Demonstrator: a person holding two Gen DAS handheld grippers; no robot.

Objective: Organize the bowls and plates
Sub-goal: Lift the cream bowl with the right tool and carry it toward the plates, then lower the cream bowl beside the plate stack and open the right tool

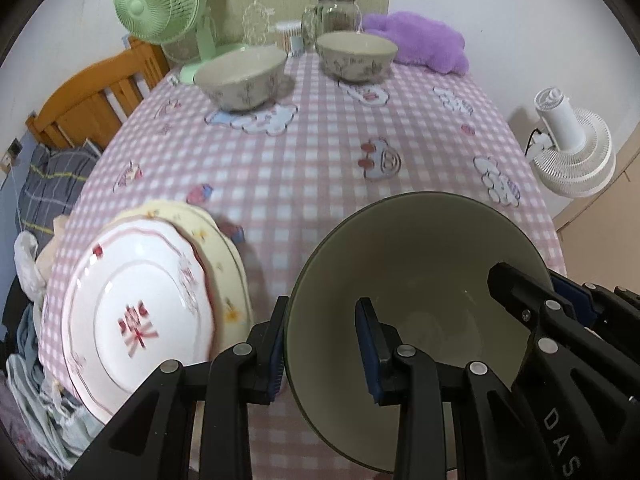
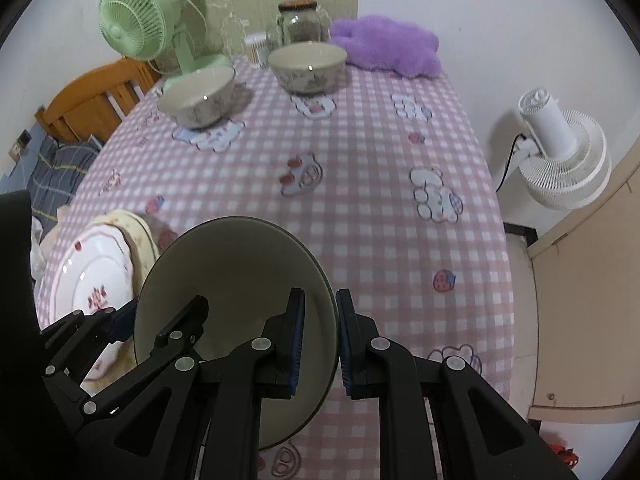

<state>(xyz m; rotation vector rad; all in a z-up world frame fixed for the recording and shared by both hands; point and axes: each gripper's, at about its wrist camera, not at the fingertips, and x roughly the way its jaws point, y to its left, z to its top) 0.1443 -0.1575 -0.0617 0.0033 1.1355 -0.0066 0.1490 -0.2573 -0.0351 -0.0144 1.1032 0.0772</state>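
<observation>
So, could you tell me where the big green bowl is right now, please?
The big green bowl is held at the table's near edge, the left gripper and right gripper on opposite rims, just right of the stacked plates.

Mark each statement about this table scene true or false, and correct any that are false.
1. Both grippers clamp the rim of the dark green bowl. True: left gripper, right gripper.
2. Three patterned bowls stand at the table's far end. False: two, one beside the other.
3. The white plate lies on a yellow plate. True.
4. The green fan stands on the floor. False: it stands on the table; the white fan is off the table.
</observation>
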